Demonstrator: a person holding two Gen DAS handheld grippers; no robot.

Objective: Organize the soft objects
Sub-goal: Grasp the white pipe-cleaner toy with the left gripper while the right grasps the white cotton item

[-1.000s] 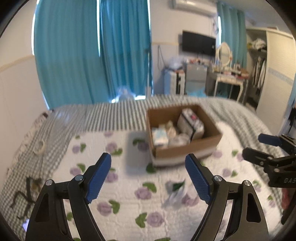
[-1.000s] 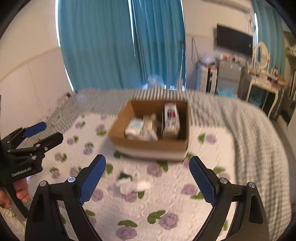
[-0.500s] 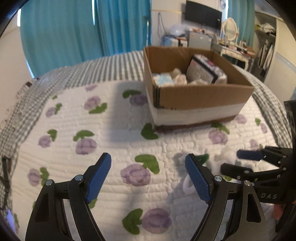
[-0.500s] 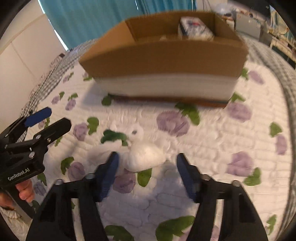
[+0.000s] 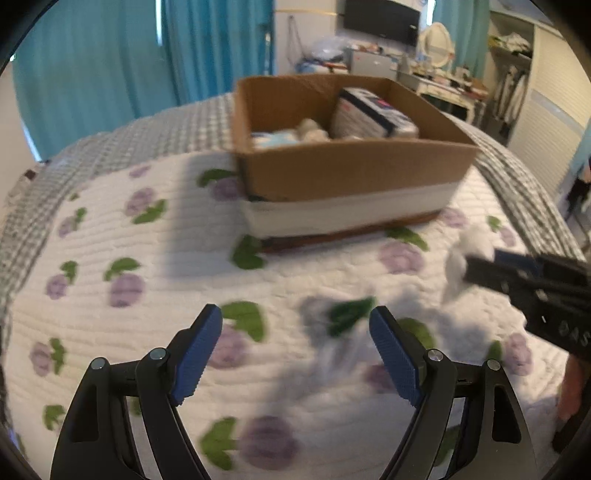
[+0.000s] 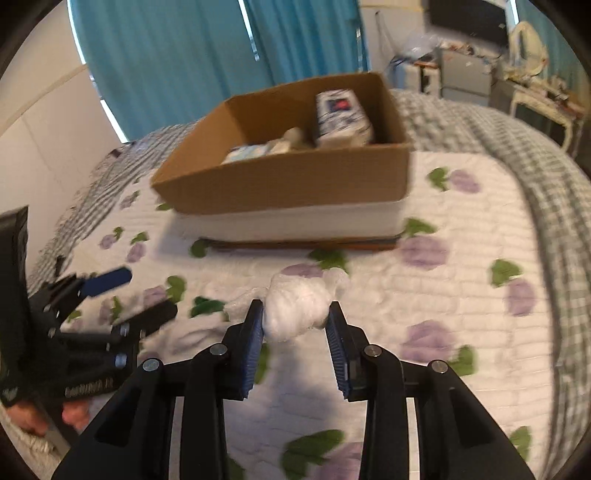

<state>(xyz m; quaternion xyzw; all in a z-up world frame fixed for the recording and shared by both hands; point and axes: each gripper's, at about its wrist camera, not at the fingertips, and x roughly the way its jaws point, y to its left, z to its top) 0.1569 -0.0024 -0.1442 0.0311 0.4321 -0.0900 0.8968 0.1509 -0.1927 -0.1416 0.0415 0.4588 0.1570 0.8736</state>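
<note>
Right tool (image 6: 295, 325) clenched on crinkly white plastic-wrapped soft bundle (image 6: 297, 310) above floral quilted bed (image 6: 461, 295) | brown cardboard box (image 6: 295, 177) beyond | left tool (image 5: 295, 350) released, empty.

Teal curtains (image 6: 192, 55), wall television (image 5: 382, 16), vanity mirror (image 5: 437, 40).

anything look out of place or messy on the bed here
Only the white plastic bag: it sits crumpled between the right claw pads, outside the cardboard box that holds the other soft packs. The box looks upright and intact, nothing spilled. The left claw is open and empty.
</note>
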